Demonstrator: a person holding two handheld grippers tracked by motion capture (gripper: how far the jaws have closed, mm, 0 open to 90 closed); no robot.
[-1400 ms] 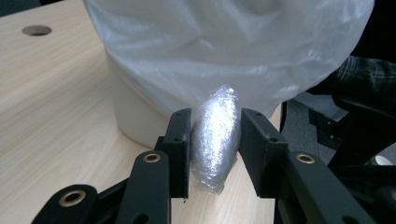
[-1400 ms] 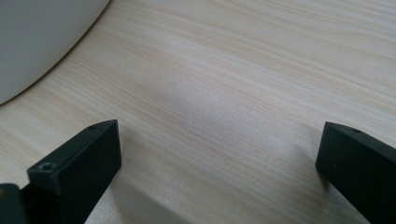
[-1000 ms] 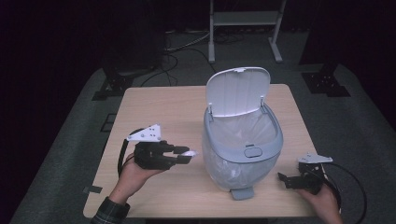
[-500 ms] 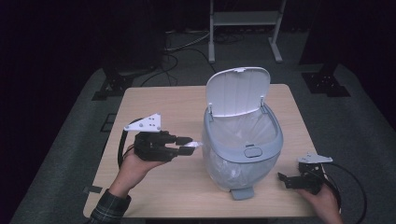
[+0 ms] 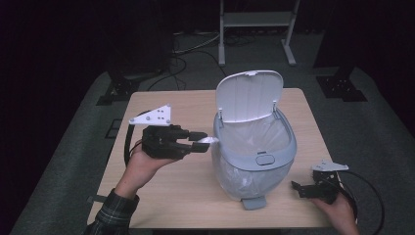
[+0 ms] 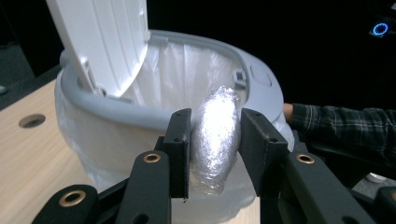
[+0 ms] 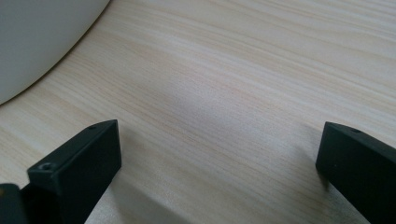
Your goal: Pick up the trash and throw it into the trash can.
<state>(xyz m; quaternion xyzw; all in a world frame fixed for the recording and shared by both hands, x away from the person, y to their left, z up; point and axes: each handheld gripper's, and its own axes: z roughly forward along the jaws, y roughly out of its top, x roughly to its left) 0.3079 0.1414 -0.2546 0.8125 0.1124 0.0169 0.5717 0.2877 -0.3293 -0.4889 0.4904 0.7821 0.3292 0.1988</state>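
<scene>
A grey bin point(image 5: 254, 161) with a clear liner stands on the wooden table point(image 5: 161, 196), its white lid point(image 5: 249, 95) tipped up and open. My left gripper point(image 5: 199, 142) hangs just left of the bin's rim, shut on a foil-wrapped lump point(image 5: 208, 141). In the left gripper view the foil lump point(image 6: 215, 137) sits squeezed between the two black jaws, right in front of the bin's rim point(image 6: 116, 105) and liner. My right gripper point(image 5: 297, 187) rests low on the table at the bin's right, open, with bare wood between its fingers point(image 7: 79, 168).
A foot pedal point(image 5: 253, 202) sticks out at the bin's front. A round hole point(image 6: 31, 121) pierces the tabletop. A sleeve point(image 6: 345, 126) shows beyond the bin. Behind the table stand a metal rack point(image 5: 254, 24), cables and dark stands on grey floor.
My left gripper has carried the foil lump up and to the right, from mid-table to the bin's left rim. The right gripper has stayed put.
</scene>
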